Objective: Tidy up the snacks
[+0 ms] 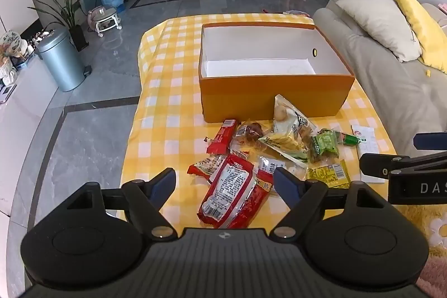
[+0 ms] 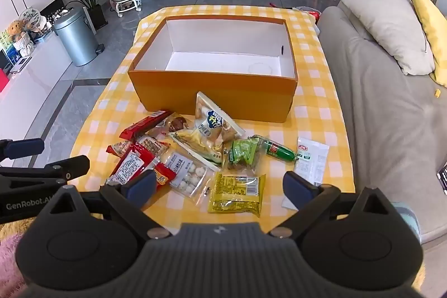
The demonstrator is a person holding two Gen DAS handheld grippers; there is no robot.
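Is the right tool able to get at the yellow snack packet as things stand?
Probably yes. The yellow snack packet lies flat on top, nothing covering it, just ahead of the right tool, whose jaws stand open and empty.

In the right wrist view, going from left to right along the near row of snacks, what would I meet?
Big red packet → clear bag of white balls → yellow packet → white sachet.

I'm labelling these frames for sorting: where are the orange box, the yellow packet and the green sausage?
Orange box point(image 2: 212, 91): right wrist view, on its near outer wall.
Yellow packet point(image 2: 236, 193): right wrist view, middle of its printed face.
Green sausage point(image 2: 279, 150): right wrist view, middle of its wrapper.
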